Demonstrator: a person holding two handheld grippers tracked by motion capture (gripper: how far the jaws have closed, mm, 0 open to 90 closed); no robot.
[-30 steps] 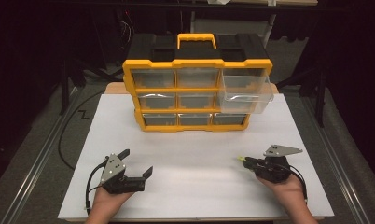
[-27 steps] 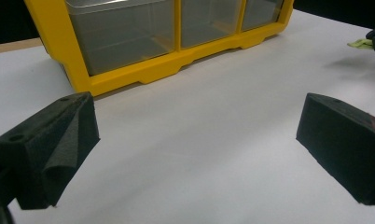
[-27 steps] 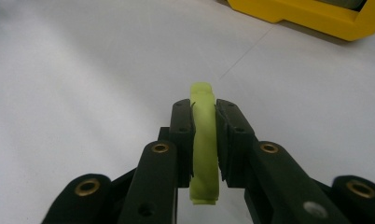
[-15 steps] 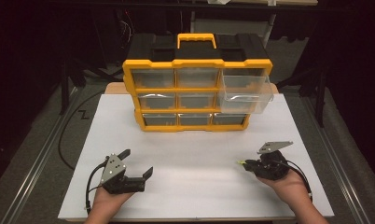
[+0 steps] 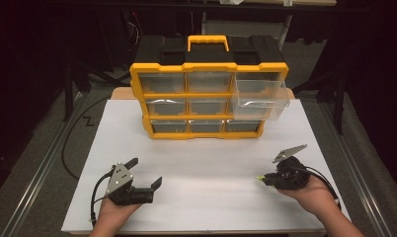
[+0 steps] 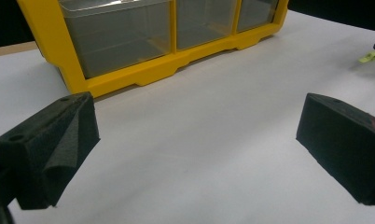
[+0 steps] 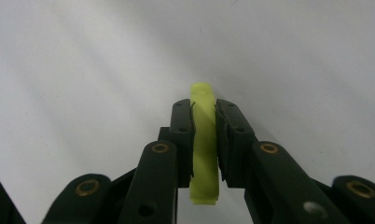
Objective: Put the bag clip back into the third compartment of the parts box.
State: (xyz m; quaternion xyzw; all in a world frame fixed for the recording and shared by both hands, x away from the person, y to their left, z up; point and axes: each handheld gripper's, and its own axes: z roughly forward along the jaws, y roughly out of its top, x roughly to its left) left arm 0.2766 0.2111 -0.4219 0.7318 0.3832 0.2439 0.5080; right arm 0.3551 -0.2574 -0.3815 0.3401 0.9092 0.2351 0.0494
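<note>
Gripping a yellow-green strip [image 7: 204, 144] between clenched jaws, the right gripper [image 7: 204, 112] hovers over the white table [image 5: 211, 163].
Left gripper [image 5: 146, 174] (jaws spread, nothing between) faces the yellow drawer organizer [image 5: 209, 94].

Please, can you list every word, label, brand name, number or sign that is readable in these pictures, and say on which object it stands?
There is no readable text in these pictures.
Yellow organizer: no label, brand or number visible on its frame, handle or clear drawers.
White table: plain, no print.
Yellow-green piece in the right hand-held gripper: no marking.
Left hand-held gripper: no lettering visible on its grey plate or black pads.
</note>
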